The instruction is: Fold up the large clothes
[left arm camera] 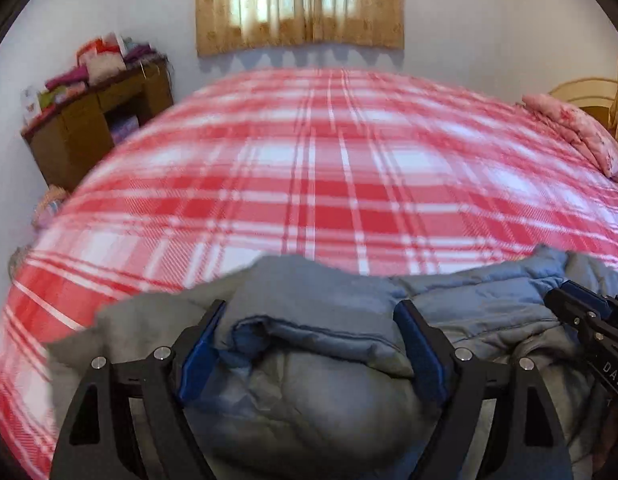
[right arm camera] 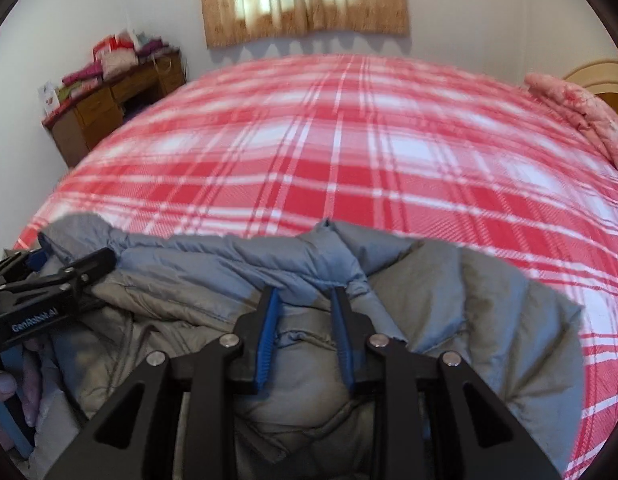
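Observation:
A puffy quilted jacket, blue outside and grey inside, (left arm camera: 317,380) lies bunched at the near edge of the bed; it also shows in the right wrist view (right arm camera: 213,276). My left gripper (left arm camera: 313,312) has its jaws set wide around a thick fold of the jacket's edge and grips it. My right gripper (right arm camera: 303,294) is shut on a thinner bunched edge of the jacket (right arm camera: 309,284). The two grippers are side by side, the right one (left arm camera: 589,320) just right of the left, and the left one (right arm camera: 69,272) shows in the right wrist view.
The bed is covered by a red and white plaid blanket (left arm camera: 329,168) stretching to the far wall. A pink pillow (left arm camera: 577,132) lies at the right by a wooden headboard. A wooden desk (left arm camera: 93,120) piled with items stands at the far left. A curtained window (left arm camera: 301,4) is behind.

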Demonstrator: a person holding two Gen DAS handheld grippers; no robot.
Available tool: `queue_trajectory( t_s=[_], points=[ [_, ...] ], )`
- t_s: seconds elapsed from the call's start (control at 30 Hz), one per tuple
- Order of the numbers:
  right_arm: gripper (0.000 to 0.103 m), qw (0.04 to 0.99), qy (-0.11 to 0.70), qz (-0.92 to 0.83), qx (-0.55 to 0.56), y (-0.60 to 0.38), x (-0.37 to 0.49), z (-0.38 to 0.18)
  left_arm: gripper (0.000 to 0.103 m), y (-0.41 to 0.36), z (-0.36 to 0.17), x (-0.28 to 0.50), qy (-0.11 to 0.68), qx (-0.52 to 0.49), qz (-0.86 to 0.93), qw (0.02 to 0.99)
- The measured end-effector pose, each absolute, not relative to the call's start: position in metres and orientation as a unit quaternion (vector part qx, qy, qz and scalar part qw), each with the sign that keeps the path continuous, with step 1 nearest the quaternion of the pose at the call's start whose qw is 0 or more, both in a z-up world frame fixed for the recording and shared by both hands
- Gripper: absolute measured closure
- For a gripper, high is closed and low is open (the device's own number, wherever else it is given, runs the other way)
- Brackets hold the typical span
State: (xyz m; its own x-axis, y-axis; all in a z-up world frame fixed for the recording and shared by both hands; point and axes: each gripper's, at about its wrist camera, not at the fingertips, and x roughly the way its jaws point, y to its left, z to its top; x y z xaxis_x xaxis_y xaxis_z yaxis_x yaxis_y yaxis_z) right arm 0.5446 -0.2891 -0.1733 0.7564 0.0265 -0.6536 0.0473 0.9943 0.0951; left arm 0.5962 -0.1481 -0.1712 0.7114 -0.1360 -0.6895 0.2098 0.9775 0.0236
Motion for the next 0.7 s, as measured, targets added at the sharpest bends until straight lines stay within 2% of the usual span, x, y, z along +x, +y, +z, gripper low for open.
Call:
queue_trajectory(
  t_s=[0.13,0.3,0.37,0.5,0.7],
  points=[
    [0.074,0.943,0.321,-0.03,0.077,-0.3,0.535,-0.169,0.019,-0.163,-0.141,0.583,0.327,0.054,-0.109,0.937],
    [0.072,0.936,0.338,-0.013,0.095,-0.307,0.543,-0.174,0.019,-0.183,-0.179,0.599,0.381,0.102,-0.099,0.914],
    [0.072,0.934,0.345,-0.005,0.089,-0.304,0.545,-0.176,0.019,-0.177,-0.189,0.604,0.396,0.088,-0.099,0.909],
    [0.072,0.921,0.38,0.0,0.084,-0.301,0.555,-0.187,0.019,-0.174,-0.195,0.606,0.399,0.076,-0.105,0.908],
    [0.073,0.917,0.389,-0.002,0.088,-0.302,0.556,-0.192,0.019,-0.177,-0.2,0.607,0.399,0.079,-0.103,0.908]
  ],
)
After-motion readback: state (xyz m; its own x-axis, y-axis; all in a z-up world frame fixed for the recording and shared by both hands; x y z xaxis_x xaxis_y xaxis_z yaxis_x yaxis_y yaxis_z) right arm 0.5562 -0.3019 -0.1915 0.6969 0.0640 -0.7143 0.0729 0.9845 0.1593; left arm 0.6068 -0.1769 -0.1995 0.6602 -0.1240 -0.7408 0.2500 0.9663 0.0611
